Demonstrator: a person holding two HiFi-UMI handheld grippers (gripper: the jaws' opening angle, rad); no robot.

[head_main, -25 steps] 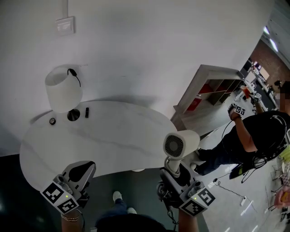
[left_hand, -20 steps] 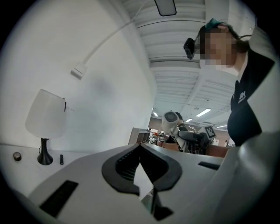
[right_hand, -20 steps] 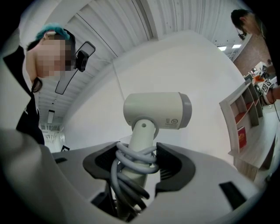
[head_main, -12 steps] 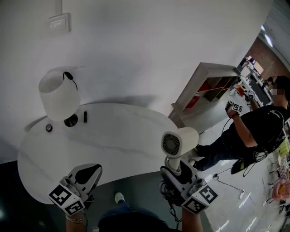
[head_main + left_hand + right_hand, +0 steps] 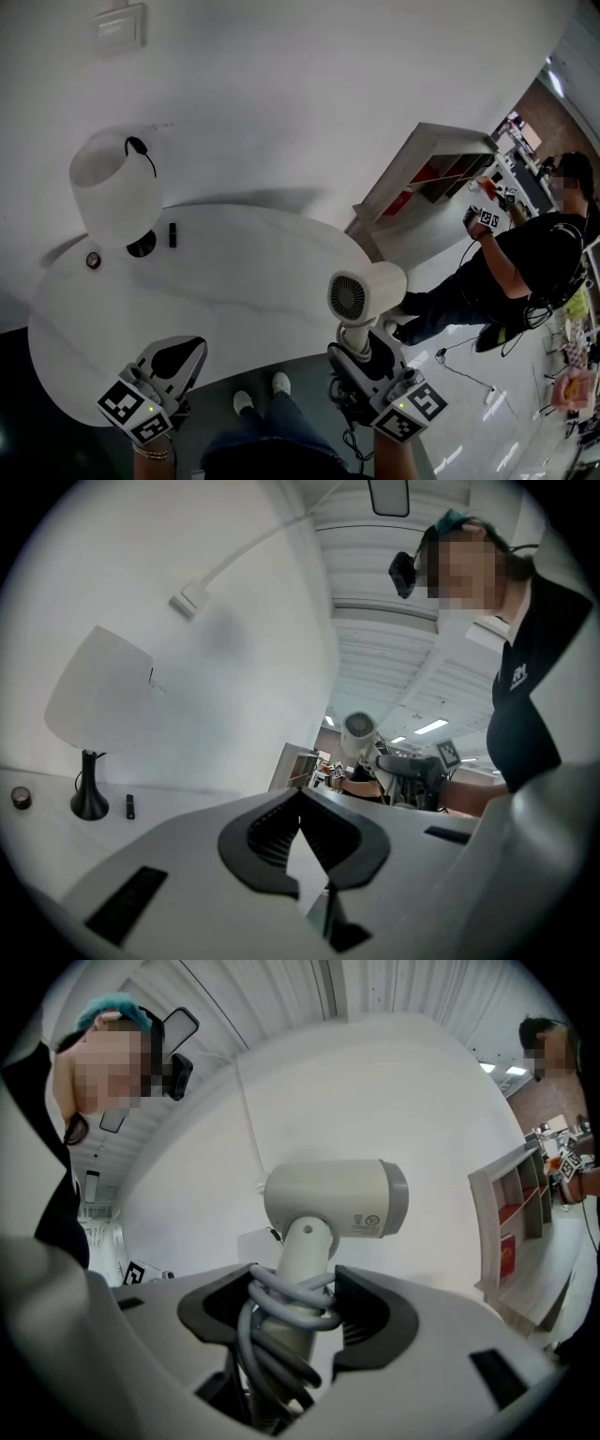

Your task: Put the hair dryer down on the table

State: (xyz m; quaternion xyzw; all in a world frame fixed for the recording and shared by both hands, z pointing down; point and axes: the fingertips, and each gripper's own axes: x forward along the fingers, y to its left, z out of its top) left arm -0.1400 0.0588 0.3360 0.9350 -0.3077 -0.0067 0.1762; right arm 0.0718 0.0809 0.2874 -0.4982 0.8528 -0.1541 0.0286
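Note:
A white hair dryer (image 5: 366, 292) stands upright in my right gripper (image 5: 361, 352), which is shut on its handle where the grey cord is wound round it (image 5: 281, 1312). Its barrel (image 5: 337, 1199) points sideways, the grille end toward me in the head view. It hangs in the air just off the right front edge of the round white table (image 5: 234, 281). My left gripper (image 5: 178, 356) is at the table's front edge, its pads together and nothing between them (image 5: 300, 794). The hair dryer (image 5: 359, 731) also shows far off in the left gripper view.
A white lamp (image 5: 112, 192) stands at the table's back left, with a small black stick (image 5: 172, 234) and a small round thing (image 5: 93, 260) beside its base. A white shelf unit (image 5: 431, 178) and a person in black (image 5: 525, 262) are to the right.
The hair dryer stays upright in the right gripper at about the same spot. The head view has drifted a little, and my feet have stepped forward below.

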